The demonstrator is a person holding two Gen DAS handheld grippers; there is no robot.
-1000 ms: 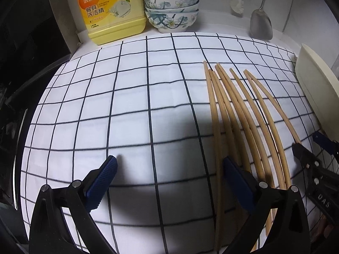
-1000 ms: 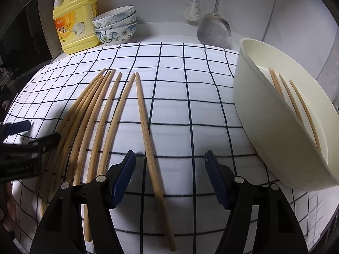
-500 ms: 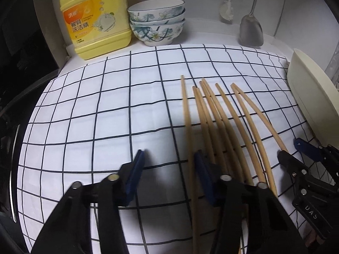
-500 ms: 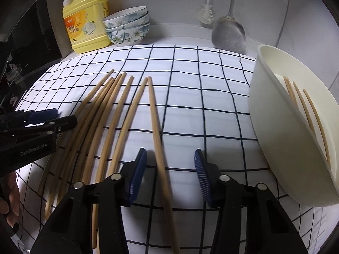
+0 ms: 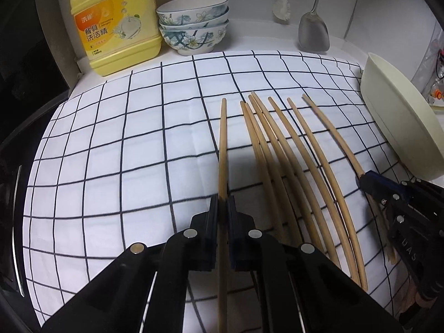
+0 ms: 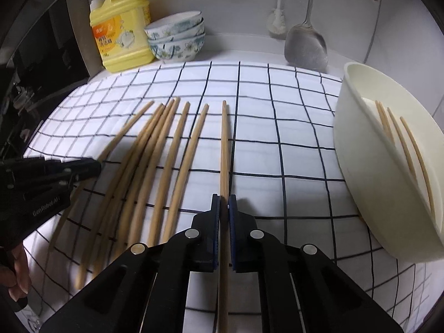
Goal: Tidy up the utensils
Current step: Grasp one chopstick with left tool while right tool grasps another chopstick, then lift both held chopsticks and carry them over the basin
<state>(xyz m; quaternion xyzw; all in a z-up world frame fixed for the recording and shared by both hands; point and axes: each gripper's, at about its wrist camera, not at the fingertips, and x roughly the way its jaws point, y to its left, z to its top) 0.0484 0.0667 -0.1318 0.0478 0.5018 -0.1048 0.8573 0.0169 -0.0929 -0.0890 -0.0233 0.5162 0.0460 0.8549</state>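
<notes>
Several bamboo chopsticks (image 5: 280, 155) lie fanned on a white checked cloth (image 5: 125, 152). My left gripper (image 5: 222, 204) is shut on the leftmost chopstick (image 5: 222, 138), which runs straight ahead between its blue pads. In the right wrist view my right gripper (image 6: 224, 201) is shut on the rightmost chopstick (image 6: 224, 144). Each gripper shows in the other's view: the right gripper (image 5: 363, 179) at the right edge, the left gripper (image 6: 97, 166) at the left. A cream bowl (image 6: 360, 172) at the right leans on its side with three chopsticks (image 6: 402, 144) inside.
At the back stand a yellow detergent bottle (image 5: 116, 22) and three stacked flowered bowls (image 5: 194, 25). A metal spatula (image 5: 313, 33) and a brush (image 5: 281, 5) hang against the wall. A dark stove edge (image 5: 16, 166) borders the cloth on the left.
Both grippers went from wide open to shut, each closing on one chopstick. The left one shifted right until the leftmost chopstick sat between its pads.
</notes>
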